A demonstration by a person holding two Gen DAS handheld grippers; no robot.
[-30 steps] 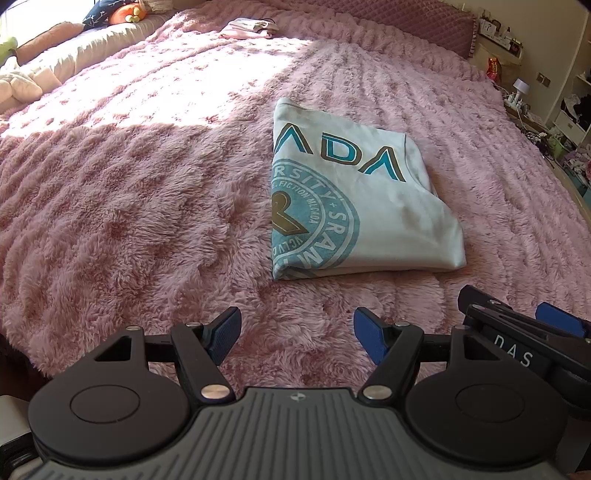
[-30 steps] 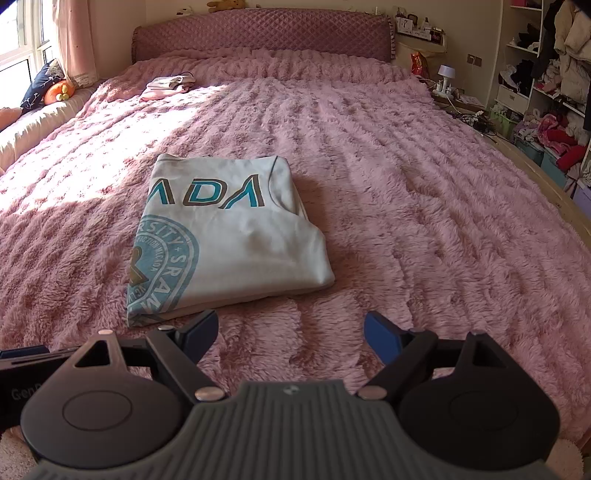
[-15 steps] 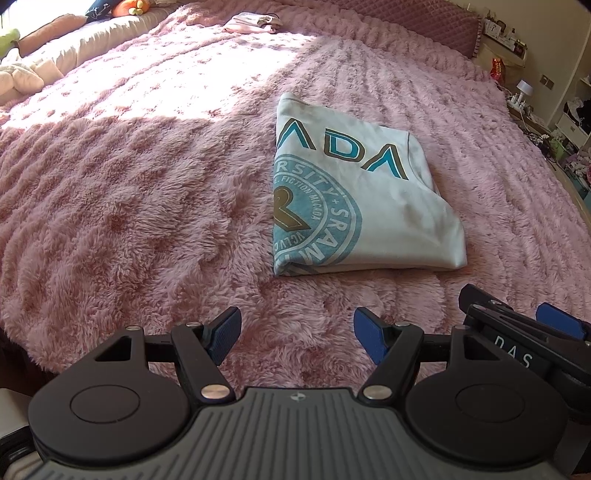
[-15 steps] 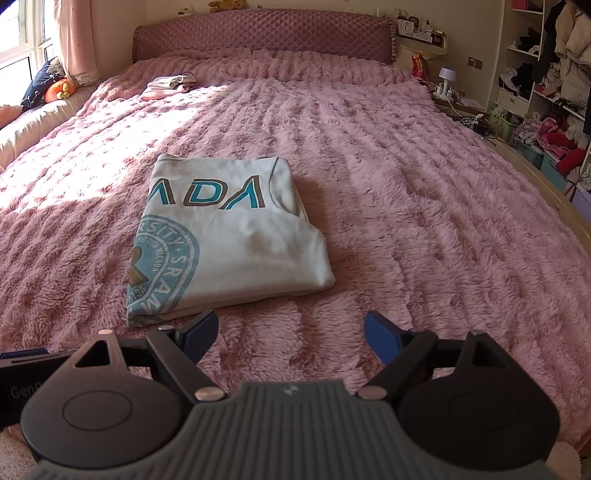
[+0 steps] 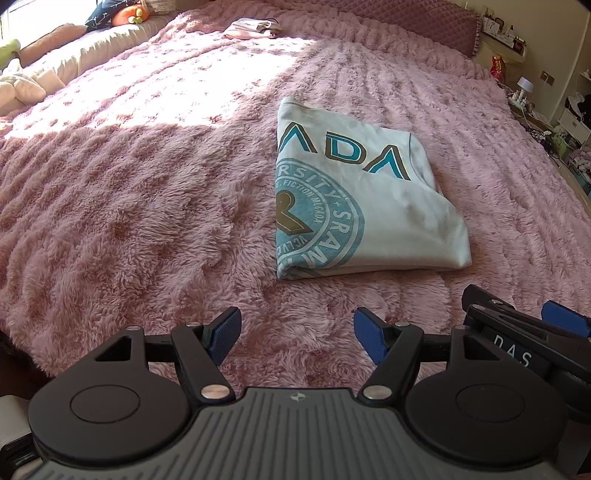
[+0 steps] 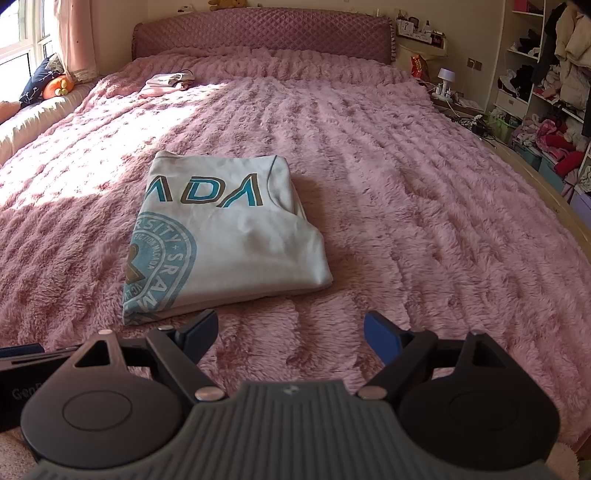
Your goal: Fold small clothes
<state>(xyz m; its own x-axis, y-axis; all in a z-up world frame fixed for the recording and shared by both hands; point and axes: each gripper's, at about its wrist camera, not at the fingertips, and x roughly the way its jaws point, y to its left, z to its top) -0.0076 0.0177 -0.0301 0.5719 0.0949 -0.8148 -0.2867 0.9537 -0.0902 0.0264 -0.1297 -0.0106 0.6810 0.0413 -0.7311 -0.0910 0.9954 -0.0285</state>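
Folded shirt (image 5: 369, 206) lies beyond open, seemingly empty fingers (image 5: 223, 334).

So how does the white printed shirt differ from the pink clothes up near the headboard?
The white shirt is a neat rectangle with teal lettering; the pink clothes are a looser, plain heap. The shirt lies near the grippers, the pink clothes far off by the headboard. Both rest on the pink blanket.

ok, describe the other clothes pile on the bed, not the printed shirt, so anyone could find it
Start at the quilted headboard of the pink fuzzy bed. Near it, on the window side, lies a small pile of pale pink and white clothes. Unlike the folded shirt mid-bed, it bears no teal print.
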